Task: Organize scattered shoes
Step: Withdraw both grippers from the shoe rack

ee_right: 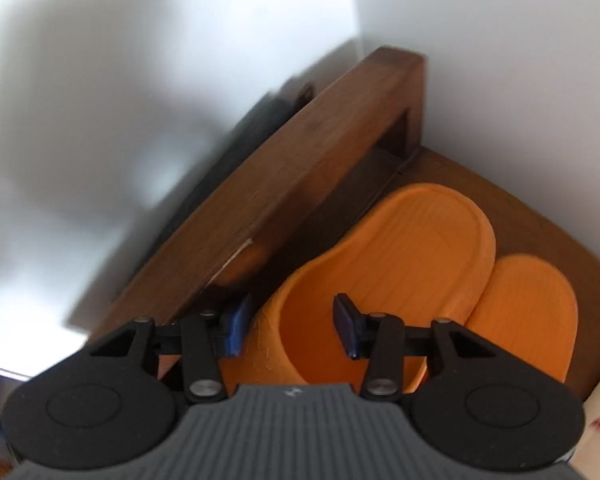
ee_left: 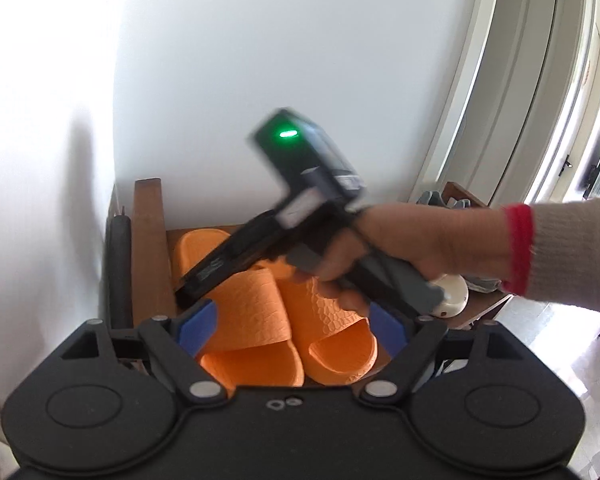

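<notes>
Two orange slippers lie side by side on a brown wooden shelf (ee_left: 148,248), toes toward me in the left wrist view: the left slipper (ee_left: 252,312) and the right slipper (ee_left: 340,320). My left gripper (ee_left: 290,330) hangs open above their near ends, touching neither. A hand holds my right gripper (ee_left: 192,284) slanted down over the left slipper. In the right wrist view, the right gripper (ee_right: 292,328) straddles the side of the left slipper's (ee_right: 400,248) strap, with gaps at both blue pads. The right slipper (ee_right: 532,312) lies partly under it.
White walls close in the shelf's (ee_right: 300,152) corner. A black roll (ee_left: 118,264) stands left of the shelf's side panel. Further right on the shelf sit a white round object (ee_left: 452,292) and grey-blue shoes (ee_left: 432,198). Door frames stand at the far right.
</notes>
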Motion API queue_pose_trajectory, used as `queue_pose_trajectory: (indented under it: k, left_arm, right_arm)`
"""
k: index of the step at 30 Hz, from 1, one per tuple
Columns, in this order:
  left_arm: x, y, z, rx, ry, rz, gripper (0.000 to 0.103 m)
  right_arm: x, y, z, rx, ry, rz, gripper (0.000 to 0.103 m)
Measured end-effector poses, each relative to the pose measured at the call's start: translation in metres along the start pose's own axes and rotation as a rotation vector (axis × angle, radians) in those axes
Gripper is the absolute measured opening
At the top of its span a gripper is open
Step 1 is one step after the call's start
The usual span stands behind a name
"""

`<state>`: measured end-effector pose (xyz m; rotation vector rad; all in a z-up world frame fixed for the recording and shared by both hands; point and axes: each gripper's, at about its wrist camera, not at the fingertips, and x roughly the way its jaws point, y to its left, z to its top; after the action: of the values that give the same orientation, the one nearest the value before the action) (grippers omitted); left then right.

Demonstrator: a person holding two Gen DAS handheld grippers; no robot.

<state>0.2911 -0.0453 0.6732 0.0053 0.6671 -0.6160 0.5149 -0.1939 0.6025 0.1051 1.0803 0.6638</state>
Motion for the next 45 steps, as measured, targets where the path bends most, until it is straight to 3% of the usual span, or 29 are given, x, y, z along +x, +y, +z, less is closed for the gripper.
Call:
queue_pose_trajectory:
  k: [2,5,7,11,15,19,21,24,28,30,32,34,38,45]
  left_arm:
    - [-0.004,0.001,0.0,-0.014,0.0,-0.006,0.083]
    - [-0.007,-0.002,0.001,-0.018,0.001,-0.021,0.083]
    - [-0.01,-0.008,0.001,-0.005,-0.002,-0.034,0.083]
    - [-0.013,-0.018,-0.002,0.007,-0.001,-0.043,0.084]
    - [-0.017,-0.029,-0.013,0.024,0.015,-0.028,0.085]
    - [-0.027,-0.038,-0.031,0.034,0.03,0.028,0.088]
    - [-0.023,-0.036,-0.044,0.029,0.042,0.074,0.088]
    - [-0.036,-0.042,-0.072,-0.005,0.078,0.157,0.089]
    - [-0.054,-0.056,-0.109,-0.087,0.117,0.238,0.09]
    - [-0.065,-0.067,-0.13,-0.142,0.133,0.273,0.09]
    - [-0.079,-0.085,-0.153,-0.19,0.129,0.305,0.09]
    - [-0.09,-0.099,-0.175,-0.233,0.119,0.329,0.09]
    - [-0.106,-0.116,-0.213,-0.31,0.121,0.384,0.09]
    - [-0.153,-0.105,-0.291,-0.417,0.203,0.582,0.09]
  right_arm:
    - [-0.032,-0.009,-0.015,0.084,-0.111,0.033,0.048]
    - [-0.07,-0.013,-0.032,0.116,-0.203,0.038,0.049]
    - [-0.078,-0.012,-0.04,0.097,-0.186,-0.018,0.049]
    - [-0.076,-0.002,-0.062,-0.035,-0.087,-0.211,0.049]
    - [-0.066,0.004,-0.076,-0.103,-0.113,-0.269,0.05]
    - [-0.084,0.004,-0.09,-0.023,-0.22,-0.205,0.049]
    - [-0.103,0.003,-0.111,0.048,-0.278,-0.138,0.049]
    - [-0.121,0.003,-0.157,0.1,-0.312,-0.141,0.056]
    - [-0.128,-0.001,-0.23,0.193,-0.262,-0.097,0.068]
    - [-0.127,0.002,-0.262,0.214,-0.205,-0.097,0.069]
    - [-0.122,0.007,-0.294,0.232,-0.149,-0.09,0.078]
    - [-0.116,0.012,-0.318,0.24,-0.114,-0.064,0.08]
    - [-0.103,0.033,-0.359,0.202,-0.042,-0.055,0.089]
    - [-0.037,0.087,-0.409,0.015,0.094,-0.031,0.09]
